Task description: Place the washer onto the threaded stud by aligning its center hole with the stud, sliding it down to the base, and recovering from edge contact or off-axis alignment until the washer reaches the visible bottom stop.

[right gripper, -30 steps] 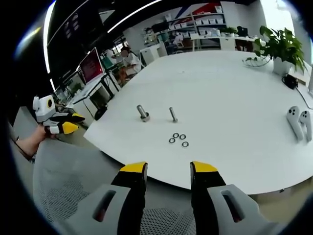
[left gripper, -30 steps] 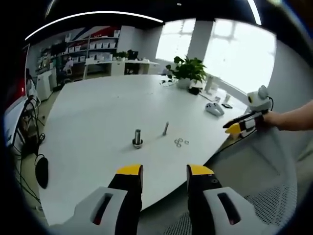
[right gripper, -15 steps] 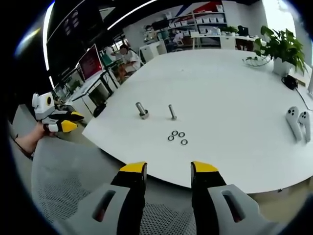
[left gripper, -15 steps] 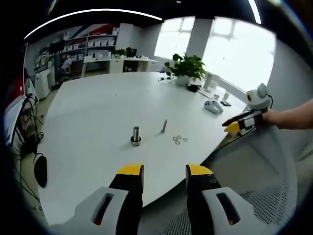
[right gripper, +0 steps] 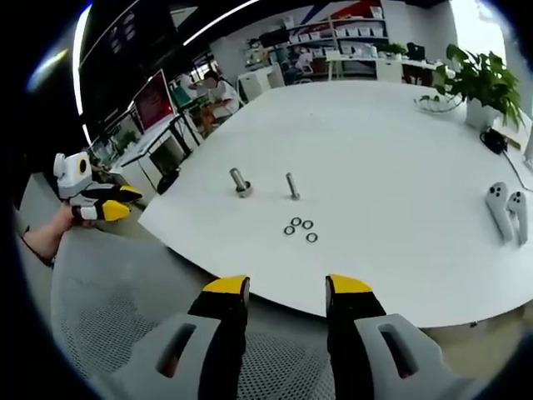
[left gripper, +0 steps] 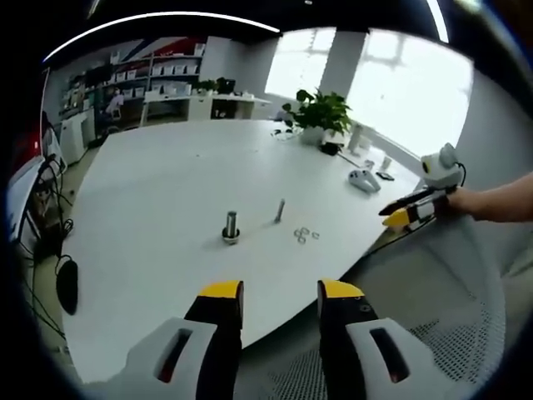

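Observation:
Several small washers [left gripper: 305, 236] lie loose on the white table [left gripper: 166, 192], just right of a thin threaded stud [left gripper: 280, 211] and a thicker bolt [left gripper: 231, 227] standing upright on a base. In the right gripper view the washers [right gripper: 300, 229] sit in front of the thin stud [right gripper: 292, 186] and the thick bolt [right gripper: 240, 182]. My left gripper [left gripper: 281, 292] is open and holds nothing, off the table's near edge. My right gripper [right gripper: 287, 287] is open too, hanging over a mesh chair seat. Each gripper shows in the other's view: right gripper [left gripper: 410, 212], left gripper [right gripper: 98, 205].
Two white hand controllers [right gripper: 508, 208] lie at the table's right side, and a potted plant [right gripper: 479, 79] stands behind them. The grey mesh chair [right gripper: 100, 333] is below the table edge. Desks, shelves and a seated person fill the far room.
Both views have shifted slightly with the hands. The washers, stud and bolt have stayed in place, and both grippers stay open.

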### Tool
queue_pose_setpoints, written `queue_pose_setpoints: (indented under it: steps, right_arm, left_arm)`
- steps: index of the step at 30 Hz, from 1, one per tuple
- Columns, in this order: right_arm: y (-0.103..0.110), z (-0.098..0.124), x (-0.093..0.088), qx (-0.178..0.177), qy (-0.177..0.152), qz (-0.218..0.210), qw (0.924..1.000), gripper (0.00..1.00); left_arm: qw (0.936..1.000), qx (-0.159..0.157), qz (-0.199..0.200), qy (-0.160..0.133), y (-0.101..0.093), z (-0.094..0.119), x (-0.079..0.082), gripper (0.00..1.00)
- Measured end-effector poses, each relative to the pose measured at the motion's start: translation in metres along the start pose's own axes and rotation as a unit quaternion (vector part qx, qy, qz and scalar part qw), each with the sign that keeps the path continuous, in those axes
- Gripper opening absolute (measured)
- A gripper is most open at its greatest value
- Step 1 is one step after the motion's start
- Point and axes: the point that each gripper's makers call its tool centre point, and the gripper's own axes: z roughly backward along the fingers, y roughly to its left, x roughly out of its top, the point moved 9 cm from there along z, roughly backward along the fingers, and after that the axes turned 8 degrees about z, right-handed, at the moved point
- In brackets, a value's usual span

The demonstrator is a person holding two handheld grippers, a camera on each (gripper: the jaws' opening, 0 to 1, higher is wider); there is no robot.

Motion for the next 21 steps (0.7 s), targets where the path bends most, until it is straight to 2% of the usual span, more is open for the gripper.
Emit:
queue_pose_setpoints:
  steps: [14,21]
  right_arm:
    - [0.0023,-0.0027,-0.0009,0.005,0.018,0.015,0.9997,0.40]
    - [0.0081,-0.0059,0.0029,0.010,0.053,0.072,0.9960,0.47]
  left_arm:
    - [1.0000,-0.002,0.003,0.008,0.0006,-0.0007,-0.0021,0.34]
    - [0.9999,-0.004,0.005,0.009,0.0006,-0.0001,-0.0023,0.34]
